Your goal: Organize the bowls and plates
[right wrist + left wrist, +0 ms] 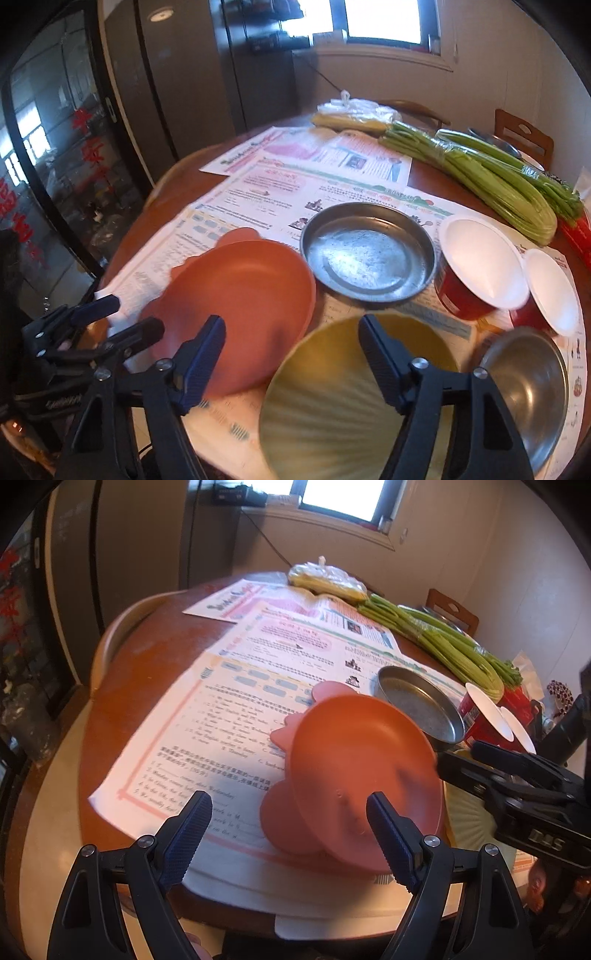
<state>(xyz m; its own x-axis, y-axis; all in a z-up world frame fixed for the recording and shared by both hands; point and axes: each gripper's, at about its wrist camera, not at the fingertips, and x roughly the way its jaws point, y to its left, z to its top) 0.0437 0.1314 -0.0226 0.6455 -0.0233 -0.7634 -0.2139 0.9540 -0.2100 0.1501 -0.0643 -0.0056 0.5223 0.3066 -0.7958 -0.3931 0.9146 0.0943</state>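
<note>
We see daylight pouring from a blown-out window [338,496] far beyond the tongs, leaving the papers [258,672] washed pale and the room's near side dim, with a warm reddish cast over both views. Just ahead of the left gripper [290,821] the pink plate [354,771] is smeared by motion blur, as is the green fluted plate [332,398] between the right gripper [291,347] fingers, while the metal dish [369,251] beyond them carries bright glare. Both fisheye pictures bend straight lines hard and fall to black at all 4 corners.
</note>
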